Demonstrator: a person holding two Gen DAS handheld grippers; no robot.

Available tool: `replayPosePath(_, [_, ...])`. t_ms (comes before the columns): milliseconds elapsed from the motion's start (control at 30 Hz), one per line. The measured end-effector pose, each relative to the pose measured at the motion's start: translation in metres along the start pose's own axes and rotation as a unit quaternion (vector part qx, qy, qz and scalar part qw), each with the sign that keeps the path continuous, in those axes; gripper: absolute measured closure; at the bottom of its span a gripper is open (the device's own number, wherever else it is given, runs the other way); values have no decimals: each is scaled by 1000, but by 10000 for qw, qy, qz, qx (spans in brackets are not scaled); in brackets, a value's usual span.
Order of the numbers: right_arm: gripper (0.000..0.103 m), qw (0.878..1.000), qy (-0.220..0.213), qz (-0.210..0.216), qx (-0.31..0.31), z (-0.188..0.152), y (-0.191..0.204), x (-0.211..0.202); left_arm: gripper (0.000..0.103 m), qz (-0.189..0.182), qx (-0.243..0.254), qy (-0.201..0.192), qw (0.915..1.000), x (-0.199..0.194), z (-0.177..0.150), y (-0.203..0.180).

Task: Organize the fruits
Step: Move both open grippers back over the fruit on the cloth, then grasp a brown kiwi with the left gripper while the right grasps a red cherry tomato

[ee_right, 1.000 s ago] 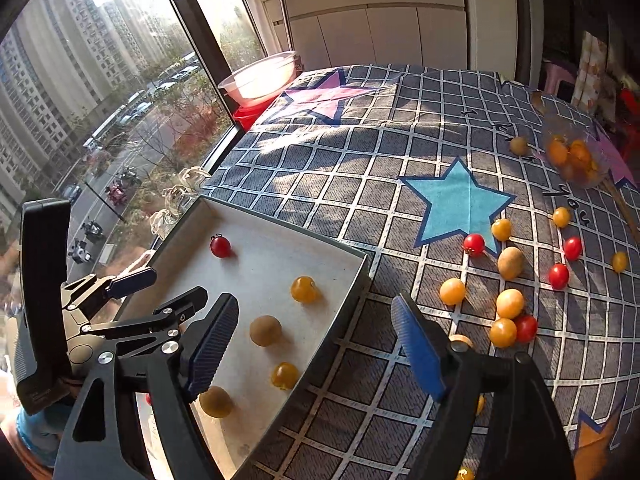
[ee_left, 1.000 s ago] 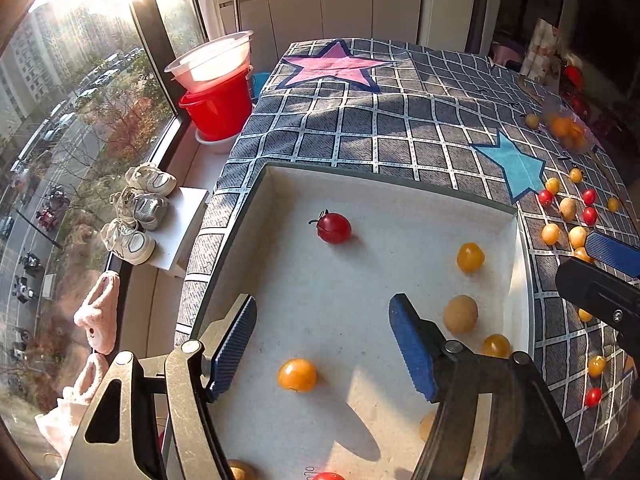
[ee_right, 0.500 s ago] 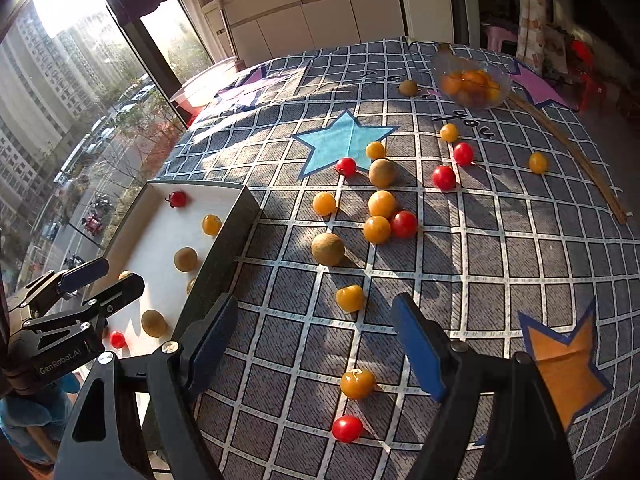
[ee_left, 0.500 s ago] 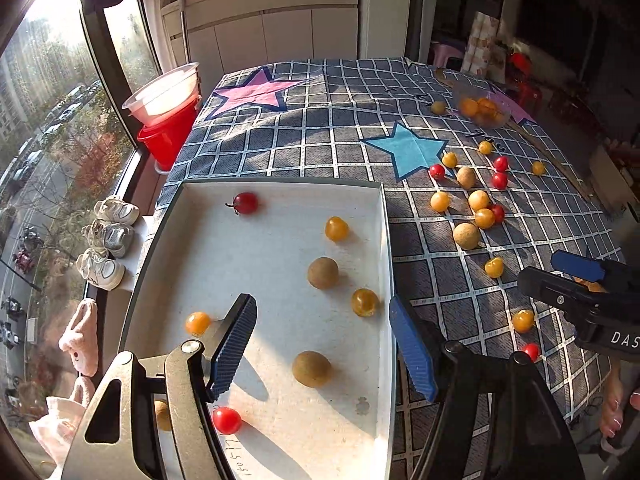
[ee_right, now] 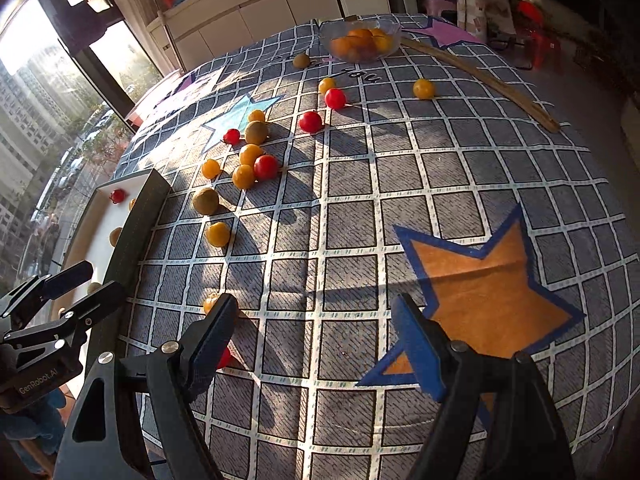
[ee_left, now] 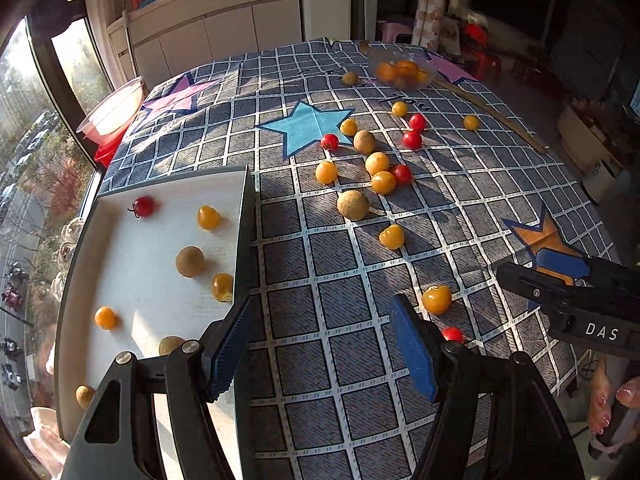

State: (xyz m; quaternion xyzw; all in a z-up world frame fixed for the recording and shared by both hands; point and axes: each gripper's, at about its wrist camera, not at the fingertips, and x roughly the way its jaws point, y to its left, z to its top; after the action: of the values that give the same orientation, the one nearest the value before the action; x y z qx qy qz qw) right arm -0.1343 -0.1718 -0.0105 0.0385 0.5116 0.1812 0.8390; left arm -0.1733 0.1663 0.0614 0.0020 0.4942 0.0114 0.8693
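Two grippers hang over the checked tablecloth (ee_left: pixel 360 320), both spread wide with nothing between their ribbed blue pads. The left gripper (ee_left: pixel 320 344) sits above the right wall of the shallow white tray (ee_left: pixel 132 280), a flat-bottomed box with a dark grey rim. Inside the tray lie round fruits: a glossy red cherry tomato (ee_left: pixel 143 206), smooth orange ones and a matte brown longan (ee_left: pixel 189 261). The right gripper (ee_right: pixel 316 340) hovers over the woven grey cloth beside an orange star patch (ee_right: pixel 488 292). More small fruits (orange, red, dull brown) are scattered across the cloth's middle, and a clear bowl (ee_right: pixel 360 40) of oranges stands at the far edge.
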Motion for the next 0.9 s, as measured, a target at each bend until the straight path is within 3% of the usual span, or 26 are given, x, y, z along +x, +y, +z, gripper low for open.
replayPosePath(267, [21,9999,-93,-107,-70,14,-7,5,33,274,-74,-25,9996,28,24,-1])
replayPosePath(400, [22,9997,-92,-120,-194,25,-3,14,33,222,-199,22,9996,41,36,4])
replayPosePath(633, [37,9970,-181,-209,-717,50,11,34,33,241,-250,152,9993,64,53,2])
replayPosePath(733, [43,9963,-150,-57,-842,58,11,41,33,254,-211,232,9992,74,57,0])
replayPosePath(900, [44,9919,-59,214,-1247,64,16,56,33,227,-116,273,9993,86,60,-4])
